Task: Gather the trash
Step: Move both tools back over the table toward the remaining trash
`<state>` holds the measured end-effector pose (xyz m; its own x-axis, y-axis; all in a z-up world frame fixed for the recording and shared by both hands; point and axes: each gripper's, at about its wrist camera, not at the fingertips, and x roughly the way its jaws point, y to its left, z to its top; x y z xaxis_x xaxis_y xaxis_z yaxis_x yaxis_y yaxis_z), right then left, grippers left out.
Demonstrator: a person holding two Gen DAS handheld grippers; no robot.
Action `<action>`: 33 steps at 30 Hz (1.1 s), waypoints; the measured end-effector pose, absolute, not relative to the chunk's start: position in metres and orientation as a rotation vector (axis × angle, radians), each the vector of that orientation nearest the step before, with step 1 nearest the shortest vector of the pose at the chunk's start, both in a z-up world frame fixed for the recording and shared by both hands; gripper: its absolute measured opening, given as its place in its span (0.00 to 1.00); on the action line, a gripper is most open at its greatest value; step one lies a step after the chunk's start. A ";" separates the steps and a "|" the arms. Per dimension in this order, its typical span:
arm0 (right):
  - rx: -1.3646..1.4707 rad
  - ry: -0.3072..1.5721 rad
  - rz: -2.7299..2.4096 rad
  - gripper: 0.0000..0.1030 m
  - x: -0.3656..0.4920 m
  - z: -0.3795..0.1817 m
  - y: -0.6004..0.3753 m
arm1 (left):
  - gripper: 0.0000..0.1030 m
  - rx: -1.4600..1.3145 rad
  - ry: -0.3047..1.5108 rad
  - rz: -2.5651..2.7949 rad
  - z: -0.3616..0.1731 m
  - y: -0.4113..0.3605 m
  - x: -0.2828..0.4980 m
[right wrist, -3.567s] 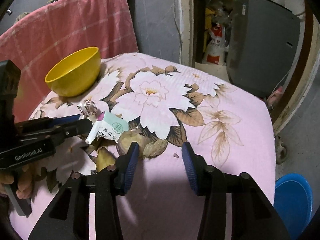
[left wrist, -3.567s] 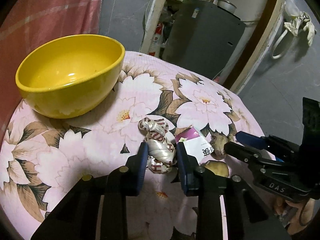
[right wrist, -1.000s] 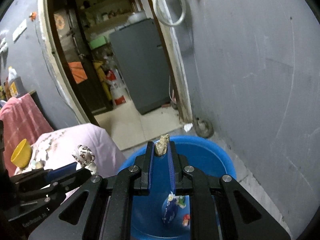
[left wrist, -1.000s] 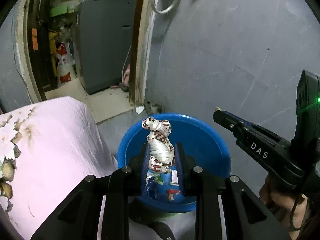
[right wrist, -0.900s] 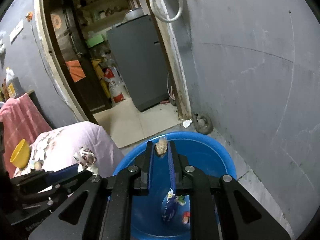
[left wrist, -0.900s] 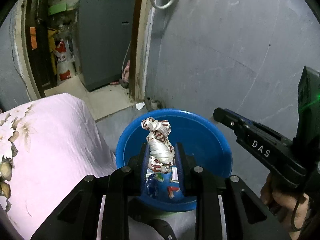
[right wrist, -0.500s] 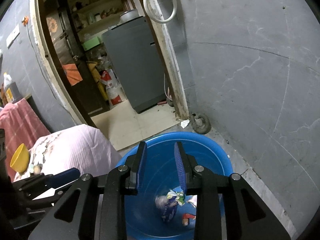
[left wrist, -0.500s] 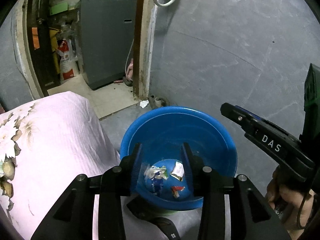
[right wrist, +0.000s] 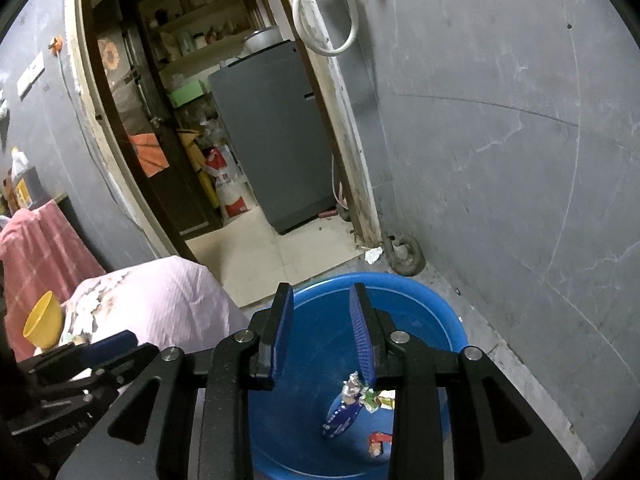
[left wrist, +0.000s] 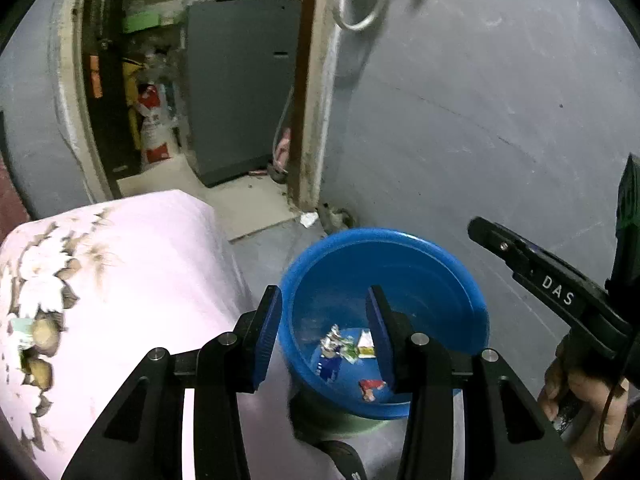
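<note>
A blue basin (left wrist: 420,272) stands on the floor beside the wall, with several pieces of trash (left wrist: 340,346) lying in its bottom. It also shows in the right wrist view (right wrist: 416,308) with the wrappers (right wrist: 352,404). My left gripper (left wrist: 324,332) is open and empty, held over the basin's left side. My right gripper (right wrist: 322,332) is open and empty above the basin; it shows at the right of the left wrist view (left wrist: 532,272). More trash (left wrist: 36,340) lies on the floral pink tablecloth (left wrist: 132,272) at the left.
A yellow bowl (right wrist: 44,326) sits on the table's far side. A grey cabinet (right wrist: 272,132) stands in the doorway behind. The grey wall (right wrist: 500,160) is close on the right. A pink cloth (right wrist: 36,248) hangs at the left.
Both grippers have opened wider and both dropped pieces now lie in the basin. The left gripper has drawn back a little toward the table.
</note>
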<state>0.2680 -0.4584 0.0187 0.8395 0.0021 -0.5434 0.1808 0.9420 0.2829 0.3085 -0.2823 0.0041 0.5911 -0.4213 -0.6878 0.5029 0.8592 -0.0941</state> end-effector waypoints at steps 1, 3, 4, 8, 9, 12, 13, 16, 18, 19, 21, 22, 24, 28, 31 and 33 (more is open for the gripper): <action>0.333 0.564 -0.094 0.27 0.268 0.020 -0.457 | 0.37 0.104 0.760 -0.531 0.007 -0.277 0.309; 0.333 0.557 -0.085 0.27 0.269 0.023 -0.453 | 0.37 0.080 0.746 -0.514 0.015 -0.266 0.310; 0.332 0.552 -0.079 0.27 0.268 0.024 -0.451 | 0.38 0.062 0.734 -0.499 0.019 -0.258 0.310; 0.330 0.513 -0.054 0.27 0.267 0.034 -0.440 | 0.41 0.005 0.671 -0.428 0.040 -0.229 0.310; 0.328 0.500 -0.047 0.27 0.266 0.038 -0.436 | 0.43 -0.015 0.656 -0.413 0.045 -0.221 0.310; 0.316 0.453 -0.020 0.38 0.263 0.049 -0.422 | 0.48 -0.072 0.609 -0.362 0.060 -0.194 0.309; 0.311 0.435 -0.008 0.50 0.261 0.052 -0.417 | 0.51 -0.089 0.595 -0.347 0.065 -0.186 0.308; 0.294 0.397 0.033 0.55 0.258 0.060 -0.400 | 0.58 -0.141 0.539 -0.290 0.079 -0.156 0.304; 0.284 0.365 0.058 0.57 0.256 0.065 -0.388 | 0.62 -0.160 0.504 -0.253 0.086 -0.141 0.299; 0.283 0.339 0.080 0.61 0.254 0.068 -0.381 | 0.69 -0.171 0.482 -0.224 0.089 -0.129 0.296; 0.285 0.294 0.115 0.71 0.251 0.074 -0.369 | 0.80 -0.184 0.445 -0.183 0.092 -0.117 0.288; 0.282 0.273 0.127 0.76 0.248 0.076 -0.364 | 0.84 -0.190 0.419 -0.157 0.095 -0.108 0.283; 0.264 0.224 0.151 0.82 0.242 0.082 -0.350 | 0.92 -0.193 0.377 -0.110 0.097 -0.094 0.277; 0.217 0.108 0.200 1.00 0.231 0.091 -0.319 | 0.98 -0.187 0.294 -0.011 0.100 -0.067 0.262; 0.209 0.038 0.252 1.00 0.225 0.094 -0.303 | 0.98 -0.166 0.254 0.029 0.099 -0.050 0.252; 0.194 0.014 0.282 1.00 0.224 0.095 -0.294 | 0.98 -0.154 0.235 0.051 0.099 -0.041 0.246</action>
